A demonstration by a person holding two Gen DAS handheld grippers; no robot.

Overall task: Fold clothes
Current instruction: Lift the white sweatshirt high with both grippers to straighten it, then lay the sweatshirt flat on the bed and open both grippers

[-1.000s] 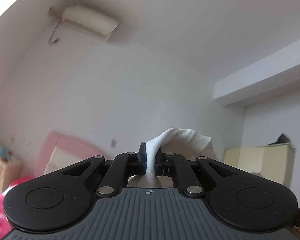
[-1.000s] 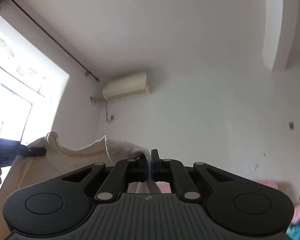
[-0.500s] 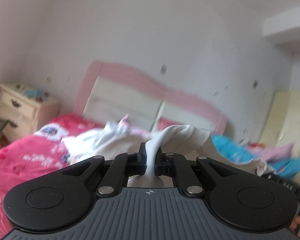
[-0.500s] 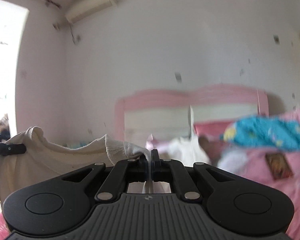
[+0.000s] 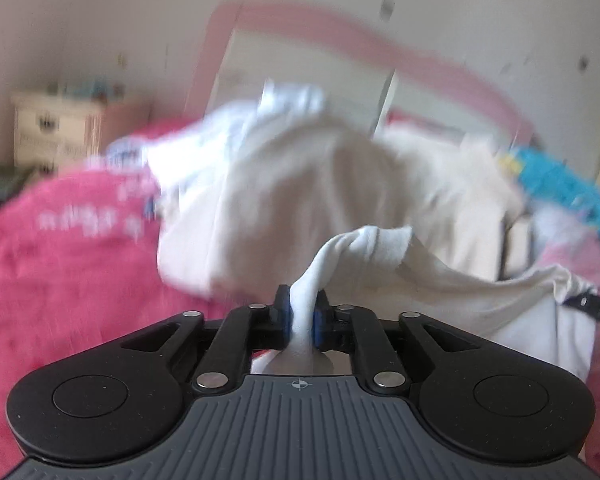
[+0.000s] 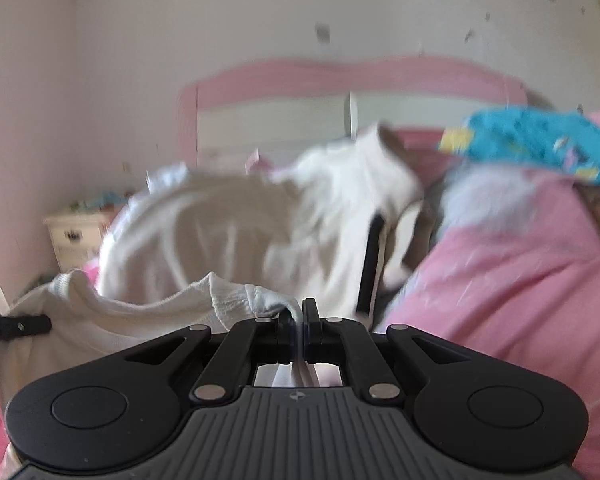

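A cream-white knit garment (image 5: 300,184) billows over the bed, blurred by motion. Its ribbed neck edge (image 5: 364,248) runs into my left gripper (image 5: 302,304). The left jaws are opening, their blue pads stand further apart, and the cloth still fills the gap and touches both pads. In the right wrist view the same garment (image 6: 228,232) spreads ahead, and my right gripper (image 6: 299,312) is shut on its ribbed edge (image 6: 244,300). Each view shows the tip of the other gripper: the right one (image 5: 592,306) and the left one (image 6: 16,326), both at the stretched neckline.
Under the garment lies a bed with a bright pink cover (image 5: 60,272) and a paler pink blanket (image 6: 520,272). A pink and white headboard (image 6: 340,80) stands behind. A cream nightstand (image 5: 56,132) is at the left. A teal cloth (image 6: 540,140) and other white laundry (image 5: 284,100) lie near the pillows.
Both grippers have swung down from the ceiling and wall toward the bed, carrying the garment. The garment now flaps out over the bed. The left jaws have widened around the cloth.
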